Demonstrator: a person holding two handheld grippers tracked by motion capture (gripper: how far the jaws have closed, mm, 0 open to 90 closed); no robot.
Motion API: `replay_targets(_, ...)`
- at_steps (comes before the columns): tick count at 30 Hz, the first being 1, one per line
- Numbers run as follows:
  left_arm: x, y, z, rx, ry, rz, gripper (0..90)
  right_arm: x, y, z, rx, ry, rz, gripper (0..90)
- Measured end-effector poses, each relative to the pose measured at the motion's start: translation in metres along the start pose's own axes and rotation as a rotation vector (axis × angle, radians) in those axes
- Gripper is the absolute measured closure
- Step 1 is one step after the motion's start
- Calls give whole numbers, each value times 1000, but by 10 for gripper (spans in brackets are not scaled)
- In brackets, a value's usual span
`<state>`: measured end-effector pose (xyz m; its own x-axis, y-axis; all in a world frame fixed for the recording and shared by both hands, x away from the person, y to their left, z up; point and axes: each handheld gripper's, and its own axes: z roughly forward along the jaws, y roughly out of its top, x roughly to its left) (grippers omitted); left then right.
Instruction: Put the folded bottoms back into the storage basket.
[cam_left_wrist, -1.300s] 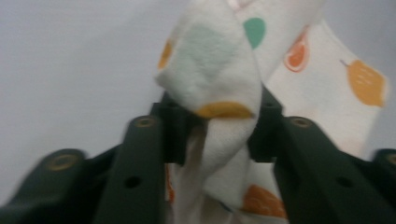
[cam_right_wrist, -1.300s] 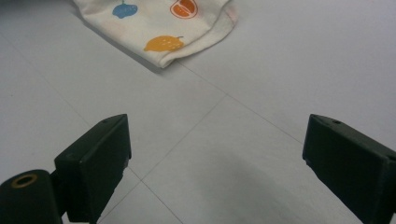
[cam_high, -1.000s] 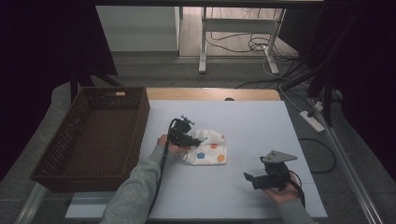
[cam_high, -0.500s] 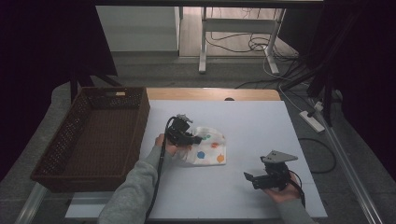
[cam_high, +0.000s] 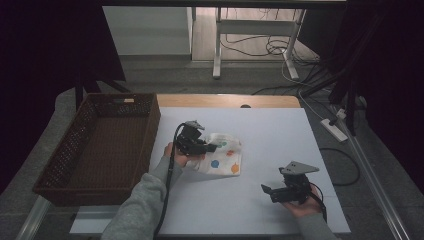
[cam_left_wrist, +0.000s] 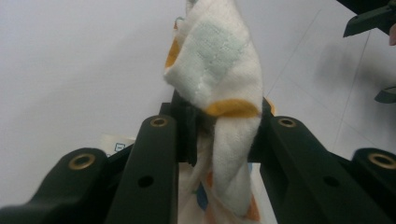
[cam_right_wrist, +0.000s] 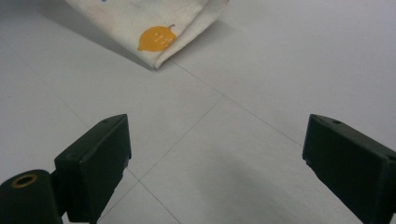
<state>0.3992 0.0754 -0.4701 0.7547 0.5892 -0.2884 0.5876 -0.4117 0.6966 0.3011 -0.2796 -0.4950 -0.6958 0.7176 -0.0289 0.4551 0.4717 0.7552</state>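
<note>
Cloth: the white cloth (cam_high: 222, 154) with coloured spots lies near the middle of the table (cam_high: 280, 130), right of the basket, with one bunched fold raised off the surface and the rest resting flat.
Why it sits so: you have one edge pinched up, so that part hangs from the jaws while the lower part drapes onto the tabletop; in my judgement this is the start of a lift or a fold.
Left tongs: your left tongs (cam_high: 207, 148) are closed on the cloth; in the left gripper view the fabric (cam_left_wrist: 219, 88) is squeezed between the two black jaws and spills over their tips.
Cloth to left tongs: the grip is at the left, far side of the cloth, and the bulk of it lies to the right and nearer to you.
Right tongs: your right tongs (cam_high: 267, 191) stand wide open with nothing between the jaws, held low over the near right part of the table.
Cloth to right tongs: apart; the near right corner of the cloth (cam_right_wrist: 161, 39), with an orange spot, lies ahead of the open jaws, untouched.
Basket: the brown woven basket (cam_high: 75, 150) sits at the left edge of the table, close to your left hand (cam_high: 172, 155), a likely place for the cloth to go.
</note>
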Motion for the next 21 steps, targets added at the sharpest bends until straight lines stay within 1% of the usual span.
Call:
replay_targets(9, -7, 2, -11, -33, 0, 19, 722, 0, 0, 0, -1, -1, 0, 79)
replay_targets(21, -12, 0, -22, -74, -5, 28, 722, 0, 0, -1, -2, -4, -1, 79)
